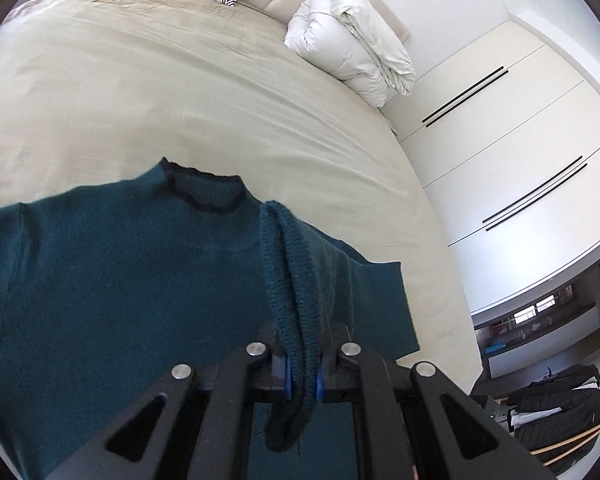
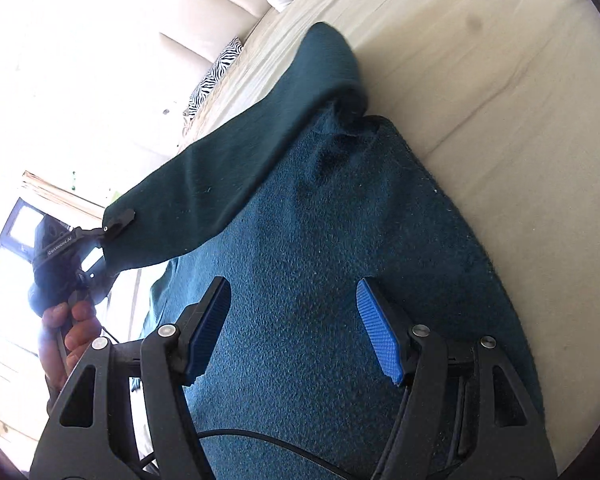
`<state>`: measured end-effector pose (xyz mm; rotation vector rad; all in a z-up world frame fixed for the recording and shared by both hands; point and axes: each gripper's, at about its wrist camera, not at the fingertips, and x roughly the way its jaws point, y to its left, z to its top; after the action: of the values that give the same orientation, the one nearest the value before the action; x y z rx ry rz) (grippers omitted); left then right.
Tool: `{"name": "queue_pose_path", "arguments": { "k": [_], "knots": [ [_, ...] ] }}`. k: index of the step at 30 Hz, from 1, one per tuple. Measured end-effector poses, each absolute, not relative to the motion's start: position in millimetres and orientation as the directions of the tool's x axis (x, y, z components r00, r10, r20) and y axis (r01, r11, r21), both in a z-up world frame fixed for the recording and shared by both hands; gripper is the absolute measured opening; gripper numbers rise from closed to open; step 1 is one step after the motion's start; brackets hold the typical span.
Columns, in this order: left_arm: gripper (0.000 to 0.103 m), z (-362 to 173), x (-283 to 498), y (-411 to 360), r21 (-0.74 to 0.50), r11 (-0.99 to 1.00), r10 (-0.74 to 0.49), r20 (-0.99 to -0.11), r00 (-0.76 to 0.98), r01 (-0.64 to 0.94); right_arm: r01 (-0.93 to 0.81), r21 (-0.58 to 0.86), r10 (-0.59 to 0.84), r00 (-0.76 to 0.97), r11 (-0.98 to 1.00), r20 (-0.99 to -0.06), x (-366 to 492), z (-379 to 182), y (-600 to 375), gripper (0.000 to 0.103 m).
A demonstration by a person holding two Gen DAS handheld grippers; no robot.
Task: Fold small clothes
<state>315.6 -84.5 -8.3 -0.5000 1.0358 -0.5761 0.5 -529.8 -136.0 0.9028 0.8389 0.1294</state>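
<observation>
- Sweater (image 1: 120, 280), teal knit, lies spread on the bed (image 1: 180, 100), one sleeve (image 1: 296, 280) lifted off it
- Left gripper (image 1: 302, 376) is clamped on that sleeve's cuff; right gripper (image 2: 294, 328) hovers parted over the body, holding nothing
- Step looks like folding the sleeve inward (next: carry it across, release)
- Only the right view shows the hand (image 2: 66, 332)
</observation>
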Motion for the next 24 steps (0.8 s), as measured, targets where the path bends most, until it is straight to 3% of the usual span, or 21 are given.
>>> {"name": "queue_pose_path", "arguments": {
  "k": [9, 24],
  "knots": [
    [0.008, -80, 332, -11, -0.627, 0.778, -0.591, -0.710, 0.382, 0.038, 0.266, 0.786, 0.446, 0.703, 0.558, -0.554, 1, -134, -545, 0.064],
    [0.009, -115, 317, -21, -0.619, 0.785, -0.590, -0.730, 0.346, 0.034, 0.304, 0.835, 0.476, 0.709, 0.460, -0.520, 64, -133, -553, 0.066]
  ]
}}
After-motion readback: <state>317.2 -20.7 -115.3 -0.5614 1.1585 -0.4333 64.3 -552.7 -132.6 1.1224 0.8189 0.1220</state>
